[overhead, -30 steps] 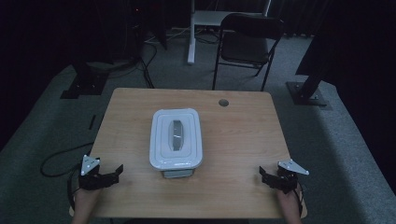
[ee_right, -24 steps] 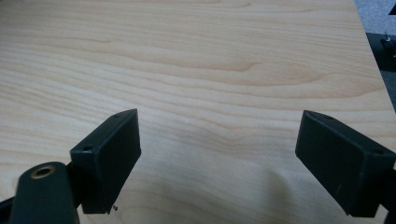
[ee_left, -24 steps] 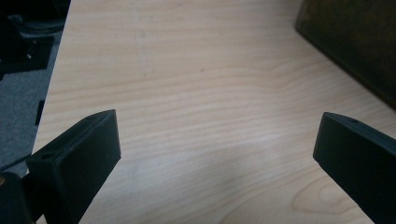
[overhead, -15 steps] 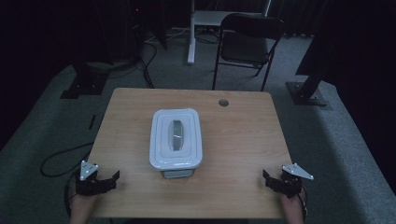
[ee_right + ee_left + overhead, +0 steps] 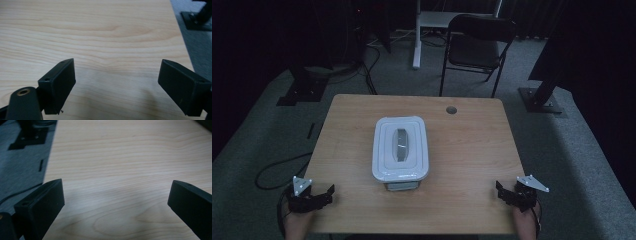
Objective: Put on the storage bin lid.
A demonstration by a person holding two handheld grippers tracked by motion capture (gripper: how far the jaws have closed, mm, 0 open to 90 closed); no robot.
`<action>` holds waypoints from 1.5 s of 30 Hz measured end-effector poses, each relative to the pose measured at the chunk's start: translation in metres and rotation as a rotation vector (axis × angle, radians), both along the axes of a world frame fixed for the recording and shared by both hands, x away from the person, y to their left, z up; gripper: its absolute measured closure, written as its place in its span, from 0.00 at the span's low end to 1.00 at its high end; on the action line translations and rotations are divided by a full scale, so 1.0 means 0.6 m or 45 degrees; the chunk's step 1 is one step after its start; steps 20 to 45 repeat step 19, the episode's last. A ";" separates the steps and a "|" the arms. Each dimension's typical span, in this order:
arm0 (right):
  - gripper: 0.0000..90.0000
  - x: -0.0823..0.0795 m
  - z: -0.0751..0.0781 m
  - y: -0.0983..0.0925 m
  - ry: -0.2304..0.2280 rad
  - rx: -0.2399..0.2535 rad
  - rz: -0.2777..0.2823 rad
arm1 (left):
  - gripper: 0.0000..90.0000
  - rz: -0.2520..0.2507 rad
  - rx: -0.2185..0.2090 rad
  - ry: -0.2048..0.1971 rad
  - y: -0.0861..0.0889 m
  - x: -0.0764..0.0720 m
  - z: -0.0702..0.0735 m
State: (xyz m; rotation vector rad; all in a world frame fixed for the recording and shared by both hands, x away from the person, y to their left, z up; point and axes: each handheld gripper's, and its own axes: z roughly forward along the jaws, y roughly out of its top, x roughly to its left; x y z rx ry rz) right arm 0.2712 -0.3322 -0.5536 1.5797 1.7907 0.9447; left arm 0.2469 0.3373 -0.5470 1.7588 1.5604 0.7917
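High view: a white lidded box (image 5: pixel 400 149) sits mid-desk (image 5: pixel 472 150), long side running away from the person.
Left gripper (image 5: pixel 319 195) and right gripper (image 5: pixel 507 192) rest at the 2 near corners, well apart from the box, fingers (image 5: pixel 42 205) spread wide and empty.

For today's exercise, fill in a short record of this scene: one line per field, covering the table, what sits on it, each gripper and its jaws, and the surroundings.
Table: light wooden table with a round hole near its far edge
Object on table: white lidded container, roughly central, lid on, grey handle on top
Left gripper: at the near left corner, jaws open, holding nothing
Right gripper: at the near right corner, jaws open, holding nothing
Contact: neither gripper touches the container
Surroundings: dark folding chair beyond the table, grey carpet, cables on the floor
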 end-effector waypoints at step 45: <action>0.15 0.008 -0.002 -0.001 0.053 -0.001 -0.035 | 0.02 0.120 -0.084 0.032 -0.004 0.008 -0.001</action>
